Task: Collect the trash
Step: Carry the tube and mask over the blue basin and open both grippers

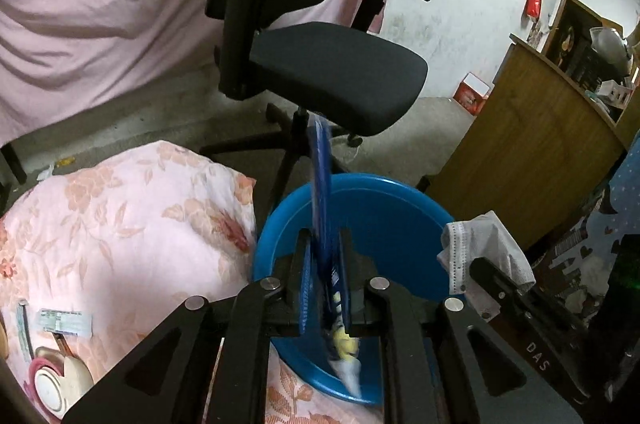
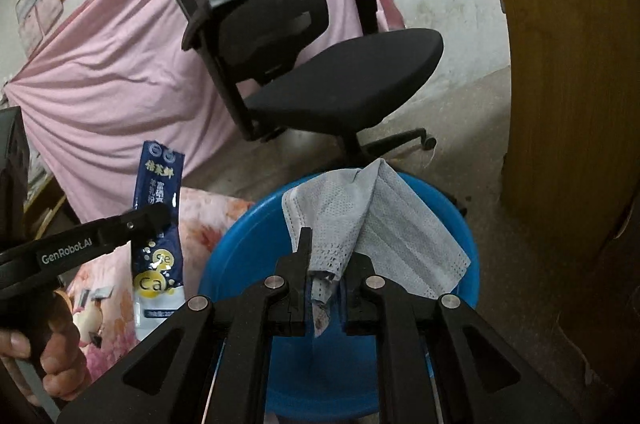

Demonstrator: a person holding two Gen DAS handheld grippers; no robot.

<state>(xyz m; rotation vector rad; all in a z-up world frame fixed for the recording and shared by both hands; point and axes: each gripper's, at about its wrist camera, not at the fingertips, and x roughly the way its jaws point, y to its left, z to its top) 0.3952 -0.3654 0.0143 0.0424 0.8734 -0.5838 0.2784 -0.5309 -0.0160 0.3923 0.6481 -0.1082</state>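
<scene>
L wrist view: a blue sachet (image 1: 325,224) is pinched edge-on by the left gripper (image 1: 325,288), jaws nearly closed on it, and is held above the blue basin (image 1: 400,208); lower end of the pkt is blurred. It is judged light, thin, floppy & slick, so a firm mid-body pinch is best. The gripper is angled down over the basin, beside the floral pillow (image 1: 120,216). R wrist view: a grey face mask (image 2: 376,224) is clamped by the right gripper (image 2: 326,276) at its lower corner, the rest draped over the basin rim (image 2: 224,248). The mask is judged soft, limp, v. light; a bunched fold is grabbed easiest. This gripper is tilted down too. A hand (image 2: 56,356) is seen at left under the other tool.
</scene>
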